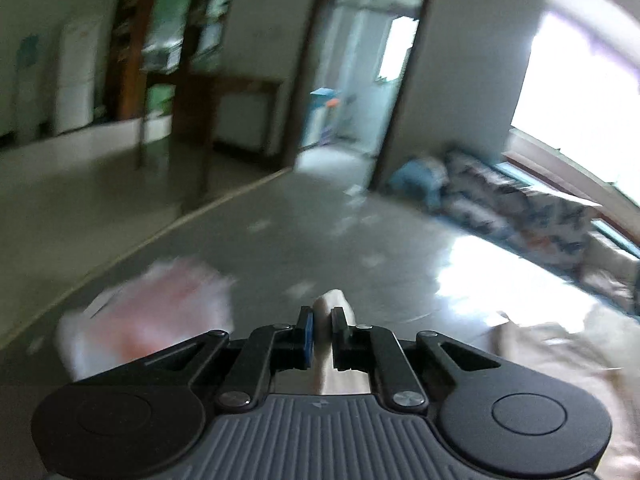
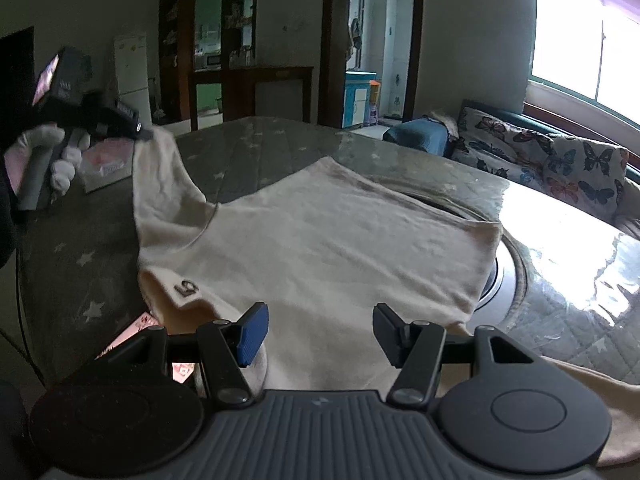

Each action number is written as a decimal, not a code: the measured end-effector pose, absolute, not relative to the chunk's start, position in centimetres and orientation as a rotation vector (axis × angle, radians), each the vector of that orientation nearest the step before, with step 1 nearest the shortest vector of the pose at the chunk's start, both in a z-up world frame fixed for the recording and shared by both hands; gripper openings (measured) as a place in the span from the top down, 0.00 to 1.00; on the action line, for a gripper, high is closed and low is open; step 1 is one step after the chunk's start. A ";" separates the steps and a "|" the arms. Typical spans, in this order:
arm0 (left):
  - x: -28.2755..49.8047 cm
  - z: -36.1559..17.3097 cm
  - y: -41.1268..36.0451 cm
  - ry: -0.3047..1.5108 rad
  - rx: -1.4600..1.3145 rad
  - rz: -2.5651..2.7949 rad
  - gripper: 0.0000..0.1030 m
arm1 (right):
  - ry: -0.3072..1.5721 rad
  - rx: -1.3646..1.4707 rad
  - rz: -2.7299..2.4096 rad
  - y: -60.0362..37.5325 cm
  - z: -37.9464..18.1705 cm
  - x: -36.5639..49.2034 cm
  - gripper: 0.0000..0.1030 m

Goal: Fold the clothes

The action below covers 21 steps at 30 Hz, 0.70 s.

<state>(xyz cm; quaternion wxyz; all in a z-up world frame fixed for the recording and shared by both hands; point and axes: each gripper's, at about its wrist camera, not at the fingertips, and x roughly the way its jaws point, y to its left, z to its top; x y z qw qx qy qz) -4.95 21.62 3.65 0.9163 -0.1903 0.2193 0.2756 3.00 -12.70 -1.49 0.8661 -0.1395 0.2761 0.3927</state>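
Observation:
A cream T-shirt (image 2: pixel 320 232) lies spread on the grey star-patterned table cover (image 2: pixel 240 148). My left gripper (image 1: pixel 322 332) is shut on a fold of the shirt's cloth (image 1: pixel 334 304); in the right wrist view it (image 2: pixel 144 134) holds the shirt's sleeve lifted at the far left. My right gripper (image 2: pixel 320 332) is open and empty, just above the shirt's near edge. A small dark label (image 2: pixel 186 289) shows on the shirt's near left sleeve. The left wrist view is blurred.
A pink and white folded item (image 1: pixel 148 312) lies on the table at the left, also in the right wrist view (image 2: pixel 108 164). A butterfly-print sofa (image 2: pixel 560 164) stands beyond the table at the right. A round recess (image 2: pixel 508 272) shows under the shirt's right edge.

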 end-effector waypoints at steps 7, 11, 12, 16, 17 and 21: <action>-3.8 8.2 12.6 0.371 -0.329 0.188 0.91 | 0.570 -0.268 0.825 -12.6 -1.1 3.3 0.43; -3.8 8.3 7.0 0.385 -0.293 -0.025 0.90 | 0.567 -0.256 0.826 -12.2 -1.0 3.9 0.43; -3.8 8.1 6.1 0.400 -0.287 -0.073 0.88 | 0.568 -0.251 0.826 -12.2 -1.0 4.0 0.43; -3.7 6.3 3.4 0.478 -0.221 -0.210 0.75 | 0.576 -0.243 0.824 -12.1 -1.3 4.3 0.43; -4.1 6.0 3.7 0.484 -0.201 -0.206 0.74 | 0.579 -0.243 0.823 -12.2 -1.4 4.3 0.43; -5.9 4.9 5.9 0.514 -0.143 -0.149 0.72 | 0.592 -0.244 0.819 -12.6 -1.6 4.6 0.43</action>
